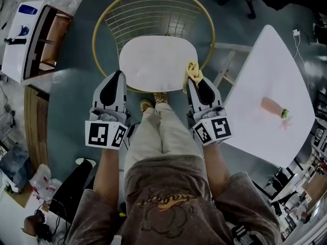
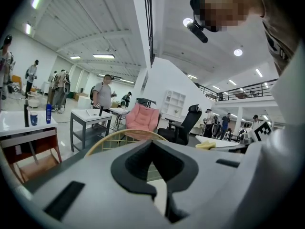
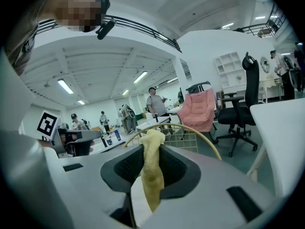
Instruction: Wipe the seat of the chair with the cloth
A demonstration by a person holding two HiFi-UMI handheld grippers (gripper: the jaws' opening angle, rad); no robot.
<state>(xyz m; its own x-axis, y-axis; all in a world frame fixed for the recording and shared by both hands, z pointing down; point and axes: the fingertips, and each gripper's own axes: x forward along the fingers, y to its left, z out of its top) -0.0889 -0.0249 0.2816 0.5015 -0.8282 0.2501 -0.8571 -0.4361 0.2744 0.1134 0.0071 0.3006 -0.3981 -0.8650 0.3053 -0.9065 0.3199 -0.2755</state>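
At seat front edge: both grippers are held low by the person, one at each front corner of the seat
Chair: chair with a white rounded seat and a gold wire back, standing on grey floor right ahead of the person's knees
Left gripper: left gripper has its jaws closed together with nothing between them, only a thin slit showing white seat; tips sit over the seat's front-left rim
Right gripper: right gripper has its jaws clamped on the cloth, at the seat's front-right rim
Cloth: yellow cloth is bunched into a strip, pinched between the right jaws and sticking out past the tips; the free end lies at the right edge of the seat, contact with the seat surface can't be confirmed
Person: legs in light trousers between the two grippers, feet just under the seat front
Right side: white table near the chair, with a small pink object on it
Left side: wooden cabinet with a white top, well apart from the chair
Background: pink chair and black office chair beyond the wire back, several people standing far off
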